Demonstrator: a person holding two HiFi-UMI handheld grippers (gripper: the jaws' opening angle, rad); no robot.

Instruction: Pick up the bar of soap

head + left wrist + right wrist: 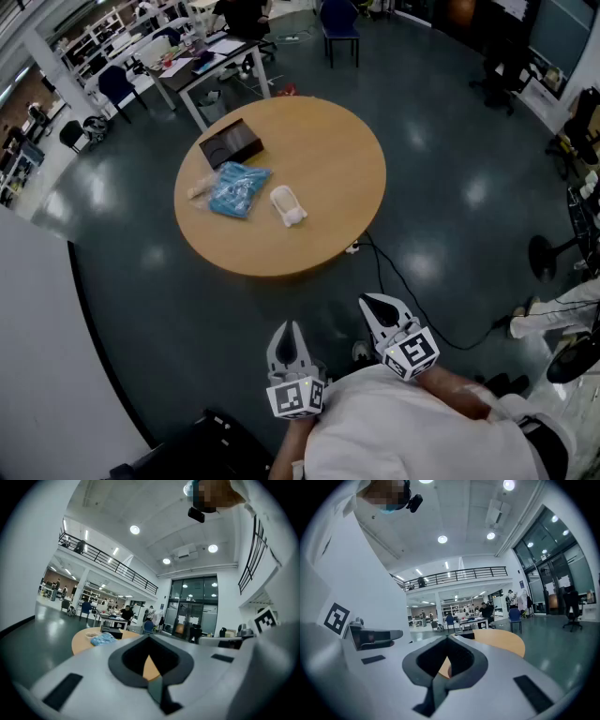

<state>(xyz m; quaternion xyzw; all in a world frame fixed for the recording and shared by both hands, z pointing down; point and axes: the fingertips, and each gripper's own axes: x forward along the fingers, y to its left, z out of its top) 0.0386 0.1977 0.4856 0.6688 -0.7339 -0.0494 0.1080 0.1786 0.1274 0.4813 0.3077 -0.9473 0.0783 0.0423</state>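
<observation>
Left gripper (287, 330): held close in front of the body, over the dark floor (187, 309); its jaws are seen pressed together tip to tip, with nothing between them.
Right gripper (371, 304): held just beside the left one; its jaws are likewise brought fully together and nothing is gripped.
Gap: a stretch of bare floor is left between both tools and the round table (337, 178), so nothing can be reached yet.
Bar of soap (288, 205): lies on the near half of the table, well apart from both grippers, ahead of them. Whether a white dish lies under it cannot be told.
Long axis: set at a slant, from far-left to near-right.
Nearer tool: neither is judged clearly nearer. The left gripper is lined up almost straight with the soap, which lies ahead and to the left of the right one.
Coming move: an approach to the table edge is judged necessary, with the jaws opened across the short width of the bar.
Blue packet (237, 188): laid just left of the soap, not touching it.
Black box (231, 143): set farther back, beyond the packet; its contents cannot be made out.
</observation>
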